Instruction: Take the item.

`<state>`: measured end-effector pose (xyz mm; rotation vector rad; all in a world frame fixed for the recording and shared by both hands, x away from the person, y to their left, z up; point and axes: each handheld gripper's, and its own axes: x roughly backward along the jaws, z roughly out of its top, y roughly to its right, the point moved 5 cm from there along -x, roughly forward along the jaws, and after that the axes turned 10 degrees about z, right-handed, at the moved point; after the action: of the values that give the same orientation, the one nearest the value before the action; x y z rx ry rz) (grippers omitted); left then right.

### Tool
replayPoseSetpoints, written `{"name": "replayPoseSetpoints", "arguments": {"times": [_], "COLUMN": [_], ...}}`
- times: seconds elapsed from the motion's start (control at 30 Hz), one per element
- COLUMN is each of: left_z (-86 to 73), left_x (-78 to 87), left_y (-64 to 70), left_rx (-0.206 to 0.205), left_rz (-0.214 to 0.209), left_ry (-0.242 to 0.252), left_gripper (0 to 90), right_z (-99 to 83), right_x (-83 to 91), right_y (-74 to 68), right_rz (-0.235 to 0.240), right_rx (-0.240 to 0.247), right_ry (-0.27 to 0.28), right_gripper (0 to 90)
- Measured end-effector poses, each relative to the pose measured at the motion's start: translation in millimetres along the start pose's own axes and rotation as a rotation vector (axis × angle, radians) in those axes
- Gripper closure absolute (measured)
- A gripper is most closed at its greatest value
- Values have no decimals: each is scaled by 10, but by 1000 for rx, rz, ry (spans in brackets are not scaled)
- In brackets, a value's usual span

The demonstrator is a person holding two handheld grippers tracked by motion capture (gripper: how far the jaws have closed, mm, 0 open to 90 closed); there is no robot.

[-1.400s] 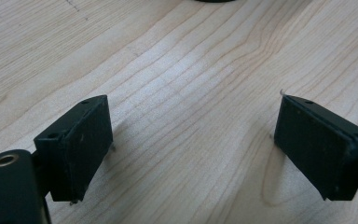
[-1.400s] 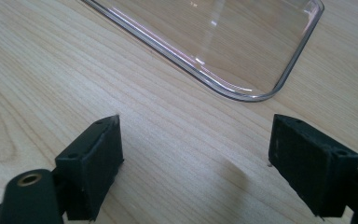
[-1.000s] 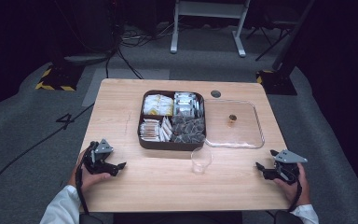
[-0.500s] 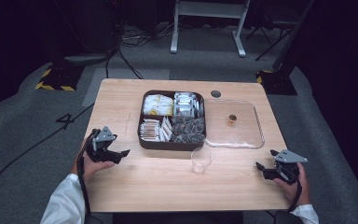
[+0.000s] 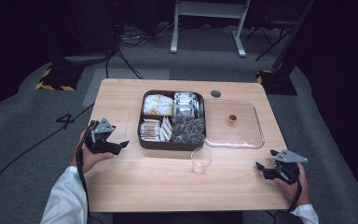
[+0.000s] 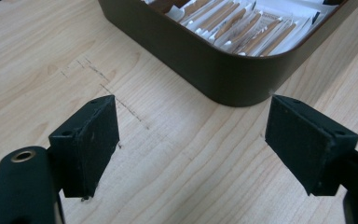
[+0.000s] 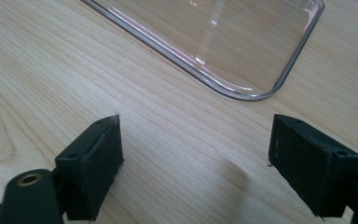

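Observation:
A dark brown box (image 5: 172, 143) with compartments of packets and tea bags sits mid-table; its near corner (image 6: 233, 81) shows in the left gripper view, holding white and brown packets (image 6: 242, 32). My left gripper (image 5: 121, 145) (image 6: 193, 144) is open just left of the box, nothing between its jaws. A clear lid (image 5: 235, 125) with a small brown knob lies right of the box; its corner (image 7: 242, 88) shows in the right gripper view. A small clear cup (image 5: 200, 160) stands in front of the box. My right gripper (image 5: 259, 168) (image 7: 196, 165) is open at the table's front right, over bare wood.
The wooden table (image 5: 168, 191) has bare wood along its front and left side. A round cable hole (image 5: 216, 94) sits near the far edge. Cables and stand legs lie on the grey floor beyond the table.
My left gripper has moved forward and to the right, toward the box's left front corner. The right gripper has stayed put.

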<state>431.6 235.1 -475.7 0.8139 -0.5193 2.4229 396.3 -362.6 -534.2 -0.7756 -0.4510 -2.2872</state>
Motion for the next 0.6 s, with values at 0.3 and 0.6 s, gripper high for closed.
{"name": "replayPoseSetpoints", "arguments": {"times": [0.3,0.6], "left_z": [208,473], "left_x": [-19,-160], "left_y": [-34,-14], "left_rx": [-20,-43], "left_rz": [15,-6], "left_ry": [31,44], "left_gripper": [187,196], "right_z": [0,0], "right_x": [0,0], "right_y": [0,-2], "right_rz": [0,-2], "right_rx": [0,3], "right_ry": [0,1], "right_gripper": [178,178]}}
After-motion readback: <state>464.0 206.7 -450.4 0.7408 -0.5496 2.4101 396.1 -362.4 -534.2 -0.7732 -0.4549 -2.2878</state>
